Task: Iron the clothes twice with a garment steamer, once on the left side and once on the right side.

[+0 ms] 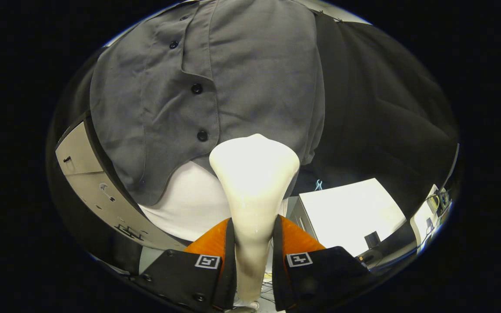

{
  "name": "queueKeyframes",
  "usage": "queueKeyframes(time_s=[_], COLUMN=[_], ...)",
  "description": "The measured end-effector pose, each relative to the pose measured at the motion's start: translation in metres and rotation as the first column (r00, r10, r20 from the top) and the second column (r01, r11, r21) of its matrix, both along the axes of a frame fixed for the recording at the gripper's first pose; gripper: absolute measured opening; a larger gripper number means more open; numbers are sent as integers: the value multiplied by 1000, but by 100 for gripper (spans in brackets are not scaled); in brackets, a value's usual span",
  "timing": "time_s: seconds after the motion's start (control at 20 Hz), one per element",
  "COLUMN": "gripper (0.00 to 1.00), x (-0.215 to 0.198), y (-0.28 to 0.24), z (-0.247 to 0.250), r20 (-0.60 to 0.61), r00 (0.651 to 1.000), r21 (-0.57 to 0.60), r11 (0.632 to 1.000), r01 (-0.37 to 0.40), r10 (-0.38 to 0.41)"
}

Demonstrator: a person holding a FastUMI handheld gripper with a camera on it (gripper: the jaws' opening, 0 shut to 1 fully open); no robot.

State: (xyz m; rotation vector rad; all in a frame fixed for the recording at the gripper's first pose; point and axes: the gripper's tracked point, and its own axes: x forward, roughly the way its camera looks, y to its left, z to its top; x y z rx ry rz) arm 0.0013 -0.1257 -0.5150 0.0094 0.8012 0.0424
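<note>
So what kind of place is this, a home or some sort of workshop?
Probably a lab or workshop booth, not a home: a grey button-up shirt hangs before black cloth, beside a beige metal cabinet and white table. The gripper is shut on a cream plastic garment steamer.

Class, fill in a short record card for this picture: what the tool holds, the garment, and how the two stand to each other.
tool: shut on the garment steamer
garment steamer: cream, handle between the fingers, wide head pointing at the shirt
shirt: grey, buttoned, hanging just ahead
steamer head position: at the shirt's lower hem, near its button placket
contact with cloth: cannot tell
</note>
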Motion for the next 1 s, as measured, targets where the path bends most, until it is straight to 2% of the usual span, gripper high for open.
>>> queueKeyframes(time_s=[0.2, 0.4, 1.0], gripper=[41, 42, 41], x=[-2, -3, -6], y=[-1, -1, 38], z=[11, 42, 199], r20=[16, 71, 293], r00=[1000, 996, 955], r21=[-1, -5, 29], r11=[1000, 998, 999], r01=[22, 55, 46], r10=[-22, -55, -53])
